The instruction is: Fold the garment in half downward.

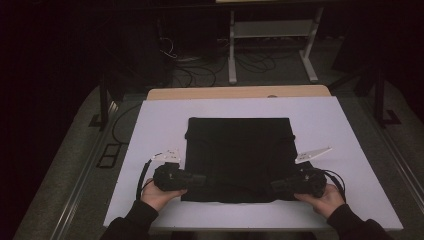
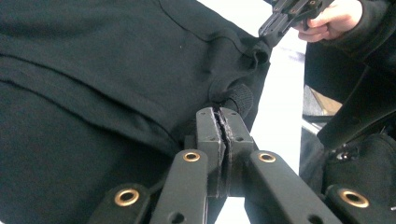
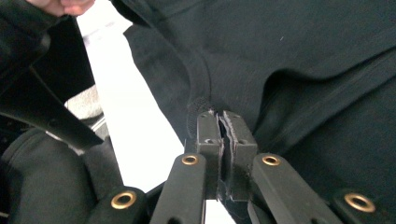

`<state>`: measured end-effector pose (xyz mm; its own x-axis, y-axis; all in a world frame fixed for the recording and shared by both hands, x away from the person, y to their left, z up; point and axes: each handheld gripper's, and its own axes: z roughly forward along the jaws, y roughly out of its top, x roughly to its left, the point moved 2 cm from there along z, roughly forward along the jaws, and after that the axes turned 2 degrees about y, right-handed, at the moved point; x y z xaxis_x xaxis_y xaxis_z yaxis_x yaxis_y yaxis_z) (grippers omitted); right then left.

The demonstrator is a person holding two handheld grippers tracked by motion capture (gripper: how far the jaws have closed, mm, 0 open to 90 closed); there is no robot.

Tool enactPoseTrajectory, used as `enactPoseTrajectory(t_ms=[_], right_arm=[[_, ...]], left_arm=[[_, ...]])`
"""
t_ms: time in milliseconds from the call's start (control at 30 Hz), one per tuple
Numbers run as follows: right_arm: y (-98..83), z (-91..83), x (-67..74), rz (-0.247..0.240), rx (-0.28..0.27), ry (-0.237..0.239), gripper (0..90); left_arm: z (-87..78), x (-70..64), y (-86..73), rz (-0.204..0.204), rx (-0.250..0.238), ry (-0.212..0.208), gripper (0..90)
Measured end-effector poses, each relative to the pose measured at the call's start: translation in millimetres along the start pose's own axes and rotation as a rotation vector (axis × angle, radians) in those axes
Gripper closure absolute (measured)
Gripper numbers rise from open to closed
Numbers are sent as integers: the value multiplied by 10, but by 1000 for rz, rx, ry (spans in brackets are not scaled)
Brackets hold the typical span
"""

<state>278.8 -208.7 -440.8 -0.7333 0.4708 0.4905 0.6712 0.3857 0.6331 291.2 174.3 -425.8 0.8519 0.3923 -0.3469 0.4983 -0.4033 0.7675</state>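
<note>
The room is dark, with a floor (image 1: pixel 65 165) full of cables (image 1: pixel 200 75) and a pale metal stand (image 1: pixel 272 30) at the back. In the middle is a wooden table (image 1: pixel 240 92) with a big white board (image 1: pixel 350 150) on top of it.

A black cloth (image 1: pixel 239 150) lies flat on the white board. It is folded into a neat square and sits in the middle, with its near edge close to the person. It looks like a piece of clothing, because thick seams and a hem run across it in the gripper views.

The person's two hands come in from the near side. The left hand (image 1: pixel 159 194) holds the left gripper (image 1: pixel 202 180) at the near left corner of the cloth. The right hand (image 1: pixel 320 197) holds the right gripper (image 1: pixel 276 186) at the near right corner.

In the left gripper view, the left gripper (image 2: pixel 224 122) has its two jaws squeezed tight together, and a small thick bit of the black cloth (image 2: pixel 116 84) edge is pinched at the tips. In the right gripper view, the right gripper (image 3: pixel 223 122) is squeezed tight the same way, with a fold of the black cloth (image 3: pixel 303 70) hem caught between the tips. The rest of the cloth spreads out past the tips in both views.
</note>
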Motion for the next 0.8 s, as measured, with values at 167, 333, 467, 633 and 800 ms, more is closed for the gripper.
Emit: enactPoseTrajectory(t_ms=[167,333,467,633,800], right_arm=[[-42,19,38,-3,21,10,851],[-80,30,69,-2,41,15,850],[-103,37,87,-2,56,19,850],[-115,44,86,2,71,17,849],[-119,53,91,7,79,15,849]], left_arm=[[26,-30,-59,3,37,-6,868],[62,-77,-108,20,78,-7,868],[76,-87,-148,20,116,-3,868],[89,-86,-182,22,156,-2,868],[108,-88,-201,29,183,0,869]])
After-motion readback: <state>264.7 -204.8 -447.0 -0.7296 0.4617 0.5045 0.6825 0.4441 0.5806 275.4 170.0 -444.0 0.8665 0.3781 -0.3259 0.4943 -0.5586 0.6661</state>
